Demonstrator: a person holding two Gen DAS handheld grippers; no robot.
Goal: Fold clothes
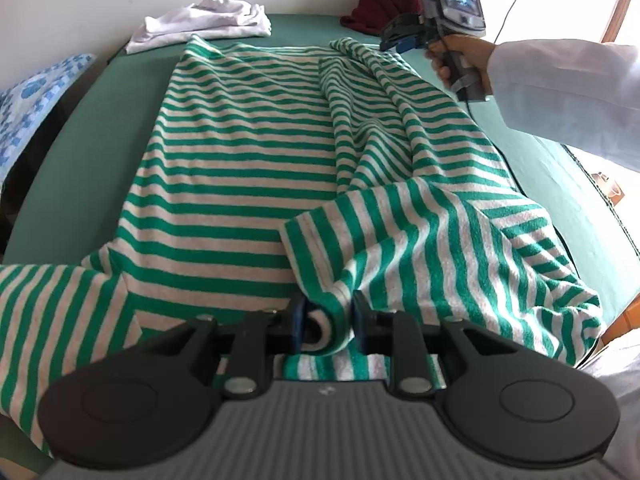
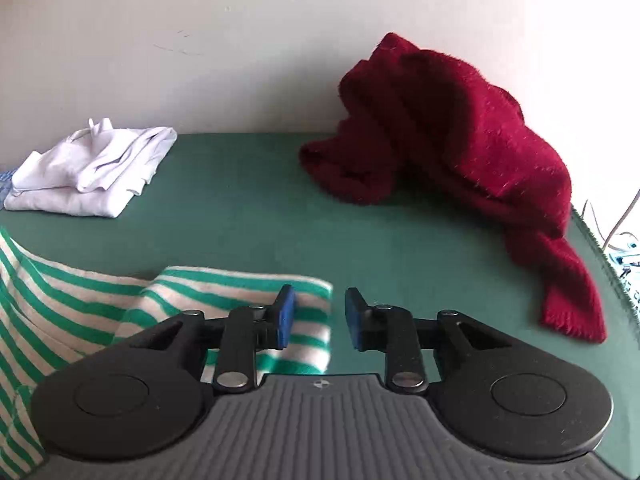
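Mid first fold: striped shirt (image 1: 248, 152) spread on green table (image 2: 248, 216), right side doubled inward. My left gripper (image 1: 329, 330) pinches near hem at 6 o'clock. Right gripper (image 2: 320, 318) gapes empty at far corner, 1 o'clock. Next: regrip that corner.

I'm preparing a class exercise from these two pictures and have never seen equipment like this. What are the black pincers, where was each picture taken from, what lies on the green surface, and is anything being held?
A person holds a hand-operated two-finger gripper in each hand; no robot arm is present. Each picture comes from a camera on one gripper, looking along its fingers.

The left-hand view shows the left gripper with a fold of the green-and-white striped knit garment between its pads. The right gripper appears far off, held by a hand.

In its own view, the right gripper stands open, holding nothing, beside the garment's edge.

Also on the green surface: a folded white garment and a crumpled dark red fuzzy sweater.
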